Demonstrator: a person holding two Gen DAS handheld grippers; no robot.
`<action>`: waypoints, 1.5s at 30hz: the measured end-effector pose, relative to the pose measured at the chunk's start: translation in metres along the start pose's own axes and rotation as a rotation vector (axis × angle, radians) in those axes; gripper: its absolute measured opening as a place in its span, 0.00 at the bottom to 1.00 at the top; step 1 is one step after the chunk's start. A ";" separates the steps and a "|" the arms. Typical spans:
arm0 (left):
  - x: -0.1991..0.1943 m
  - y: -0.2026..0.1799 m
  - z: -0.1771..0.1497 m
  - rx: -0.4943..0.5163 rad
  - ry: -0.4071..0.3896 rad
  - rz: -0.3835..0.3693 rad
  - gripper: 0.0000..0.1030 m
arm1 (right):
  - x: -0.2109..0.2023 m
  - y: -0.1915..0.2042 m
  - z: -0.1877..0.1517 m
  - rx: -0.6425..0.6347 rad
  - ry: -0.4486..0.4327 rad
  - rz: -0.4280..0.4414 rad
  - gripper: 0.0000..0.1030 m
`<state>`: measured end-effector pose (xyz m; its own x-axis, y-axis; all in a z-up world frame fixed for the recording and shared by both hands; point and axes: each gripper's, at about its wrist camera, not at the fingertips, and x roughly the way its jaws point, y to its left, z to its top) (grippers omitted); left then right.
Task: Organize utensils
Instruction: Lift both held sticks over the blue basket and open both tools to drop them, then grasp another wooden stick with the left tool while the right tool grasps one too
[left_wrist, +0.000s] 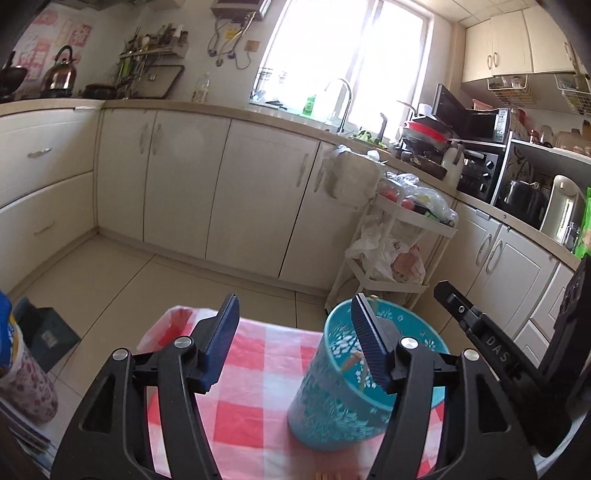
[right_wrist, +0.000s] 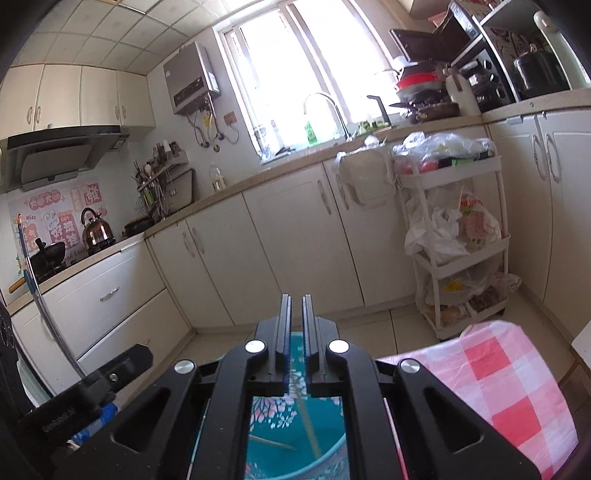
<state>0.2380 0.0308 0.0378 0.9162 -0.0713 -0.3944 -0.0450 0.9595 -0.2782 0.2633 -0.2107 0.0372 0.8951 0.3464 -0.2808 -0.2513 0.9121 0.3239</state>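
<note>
I'm working in a home kitchen: cream cabinets (left_wrist: 236, 184) run under a countertop with a sink faucet (left_wrist: 341, 99) below the window (left_wrist: 351, 55), a kettle (right_wrist: 95, 230) beside the range hood (right_wrist: 55, 155), and a microwave (left_wrist: 480, 123).

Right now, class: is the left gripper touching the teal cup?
Cannot tell. In the left wrist view the left gripper is wide open, and its right finger overlaps the teal cup at the rim, so neither contact nor a gap shows plainly.
</note>
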 end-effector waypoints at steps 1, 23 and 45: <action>-0.003 0.002 -0.003 0.003 0.008 0.006 0.58 | -0.001 0.000 -0.002 0.000 0.015 0.003 0.16; -0.057 0.012 -0.144 0.100 0.407 0.000 0.66 | -0.085 -0.006 -0.161 -0.128 0.605 -0.058 0.27; -0.001 -0.022 -0.173 0.272 0.558 0.068 0.68 | -0.087 -0.025 -0.167 -0.160 0.643 -0.072 0.09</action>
<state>0.1697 -0.0375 -0.1073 0.5653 -0.0689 -0.8220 0.0746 0.9967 -0.0322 0.1302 -0.2273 -0.0979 0.5258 0.2998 -0.7960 -0.2949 0.9420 0.1600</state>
